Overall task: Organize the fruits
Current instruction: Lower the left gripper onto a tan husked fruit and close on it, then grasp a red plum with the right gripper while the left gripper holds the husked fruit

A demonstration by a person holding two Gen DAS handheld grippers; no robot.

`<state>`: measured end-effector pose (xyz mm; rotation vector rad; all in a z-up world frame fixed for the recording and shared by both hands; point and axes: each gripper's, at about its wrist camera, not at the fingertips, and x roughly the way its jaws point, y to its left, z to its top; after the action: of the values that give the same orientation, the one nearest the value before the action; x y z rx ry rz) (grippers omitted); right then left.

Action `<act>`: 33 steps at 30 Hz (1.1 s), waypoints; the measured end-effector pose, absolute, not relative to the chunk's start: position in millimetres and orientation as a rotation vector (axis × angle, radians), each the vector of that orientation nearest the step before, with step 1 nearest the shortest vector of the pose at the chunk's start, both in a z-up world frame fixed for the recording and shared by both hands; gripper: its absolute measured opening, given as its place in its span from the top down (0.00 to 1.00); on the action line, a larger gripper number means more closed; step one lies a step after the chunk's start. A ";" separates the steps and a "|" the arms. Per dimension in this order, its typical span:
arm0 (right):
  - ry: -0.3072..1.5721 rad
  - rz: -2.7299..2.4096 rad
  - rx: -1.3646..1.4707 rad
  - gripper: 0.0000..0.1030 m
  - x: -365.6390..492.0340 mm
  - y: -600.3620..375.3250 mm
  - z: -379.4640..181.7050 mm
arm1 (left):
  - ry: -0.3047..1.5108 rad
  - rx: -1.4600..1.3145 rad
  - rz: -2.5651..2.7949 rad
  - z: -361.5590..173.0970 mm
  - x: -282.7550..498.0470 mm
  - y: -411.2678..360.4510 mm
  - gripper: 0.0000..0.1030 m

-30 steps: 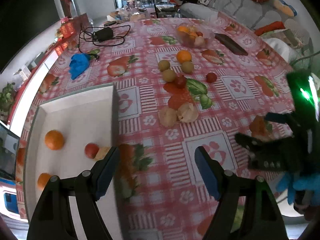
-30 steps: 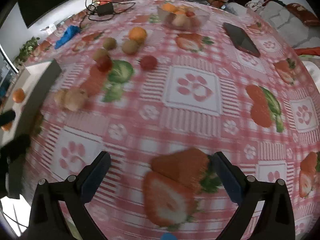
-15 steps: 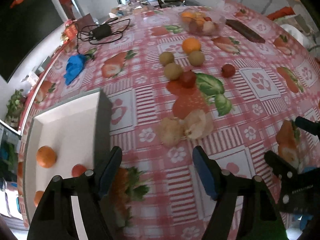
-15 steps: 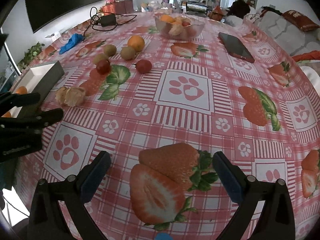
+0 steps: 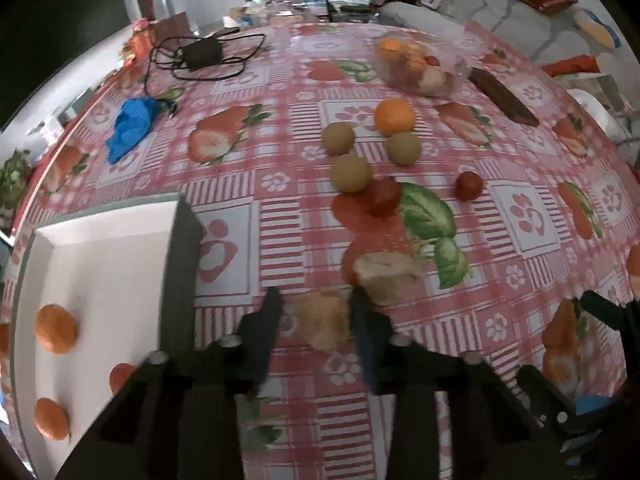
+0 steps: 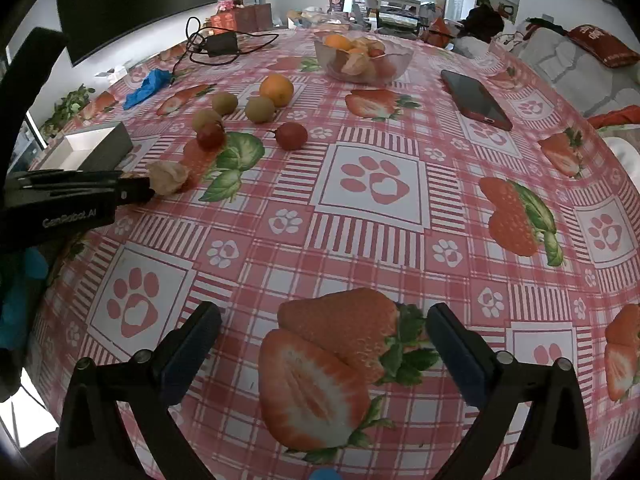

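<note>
Two grippers: left gripper [image 5: 314,312] fingers narrowed around a husked fruit [image 5: 322,320] beside the white tray [image 5: 104,264]; right gripper [image 6: 322,344] spread wide, holding nothing above the tablecloth [image 6: 360,240].

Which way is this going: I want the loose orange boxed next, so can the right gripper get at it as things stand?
Probably yes. The right gripper is open and holds nothing, and bare tablecloth lies ahead of it. The orange sits far off, with green fruits close beside it.

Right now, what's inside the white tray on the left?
White tray: two oranges and a small red fruit visible. Left gripper covers the tray's near right corner; anything there can't be seen.
</note>
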<state>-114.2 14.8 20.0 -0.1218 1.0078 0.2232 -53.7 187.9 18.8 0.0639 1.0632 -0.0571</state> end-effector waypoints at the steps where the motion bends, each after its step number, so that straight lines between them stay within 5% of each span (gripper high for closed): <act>1: 1.008 0.224 -0.122 0.00 -114.1 14.8 20.1 | 1.063 0.065 -0.060 18.7 -54.1 185.2 0.76; 33: 1.090 0.213 -0.130 0.00 -8.9 59.5 20.5 | 1.035 0.027 -0.016 19.6 -104.4 204.6 0.75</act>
<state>-8.9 59.5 20.5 -0.1305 1.0896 0.2128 -104.4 204.6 19.6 0.0267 1.0347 -0.0156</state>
